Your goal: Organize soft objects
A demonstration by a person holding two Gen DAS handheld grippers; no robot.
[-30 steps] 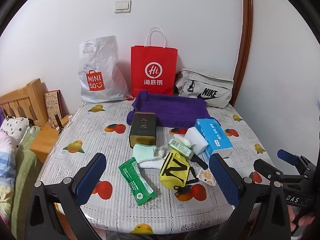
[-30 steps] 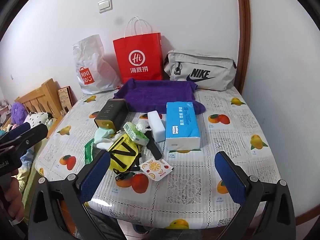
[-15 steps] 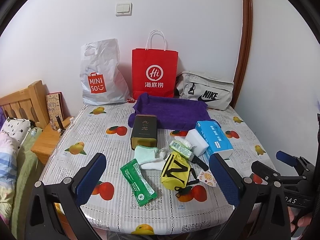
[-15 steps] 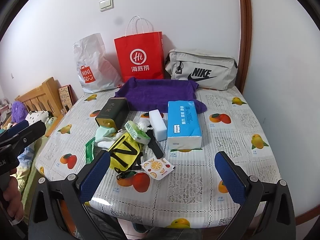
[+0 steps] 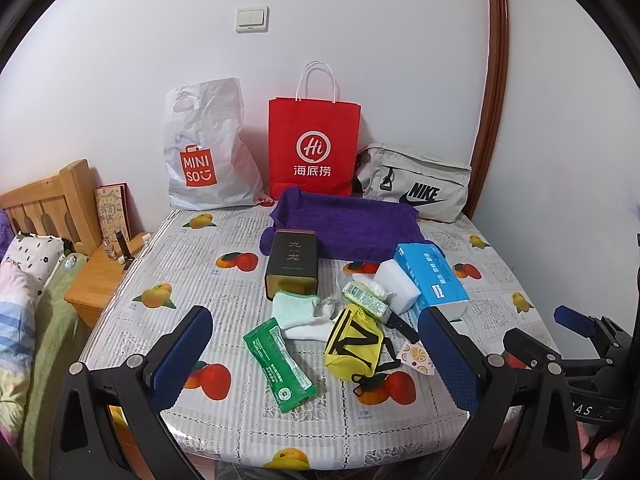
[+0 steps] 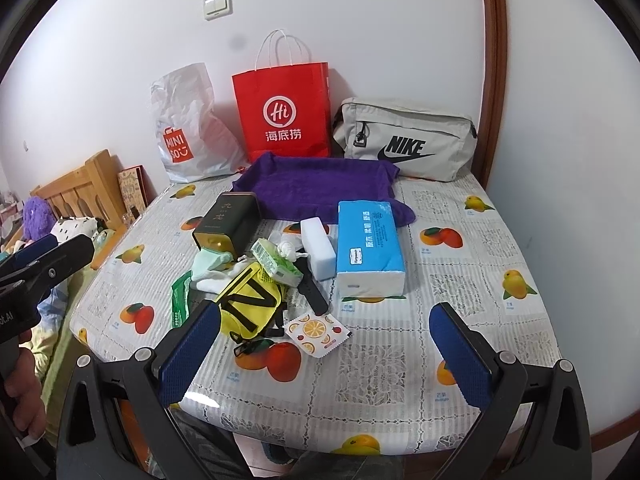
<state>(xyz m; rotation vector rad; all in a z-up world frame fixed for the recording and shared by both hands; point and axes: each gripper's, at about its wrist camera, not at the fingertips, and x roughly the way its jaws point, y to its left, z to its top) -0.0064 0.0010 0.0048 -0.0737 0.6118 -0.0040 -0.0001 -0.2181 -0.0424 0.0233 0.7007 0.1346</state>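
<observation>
Both claws hang wide open and empty above the near edge of the table (image 5: 400,432). From the left wrist view, the left gripper (image 5: 316,360) spreads its blue pads either side of a heap in the middle of the fruit-print cloth: a green packet (image 5: 280,364) lies nearest, a yellow pouch (image 5: 354,346) just right of it, and a pale sock (image 5: 298,312) behind them against the mouth of a dark tin (image 5: 292,266) lying on its side. A white sponge (image 5: 396,286) touches a blue tissue pack (image 5: 430,280), and a purple towel (image 5: 348,224) lies spread behind, before a white bag (image 5: 208,148), a red bag (image 5: 314,148) and a grey pouch (image 5: 416,184) along the wall. The right gripper (image 5: 576,328) shows at the right edge. From the right wrist view, the right gripper (image 6: 324,354) frames the yellow pouch (image 6: 250,302) and a citrus-print sachet (image 6: 316,332) touching it; the tissue pack (image 6: 368,248) lies beyond, beside the sponge (image 6: 318,248), with the towel (image 6: 320,188) further back. The left gripper (image 6: 40,260) pokes in at the left, a hand (image 6: 20,396) under it.
</observation>
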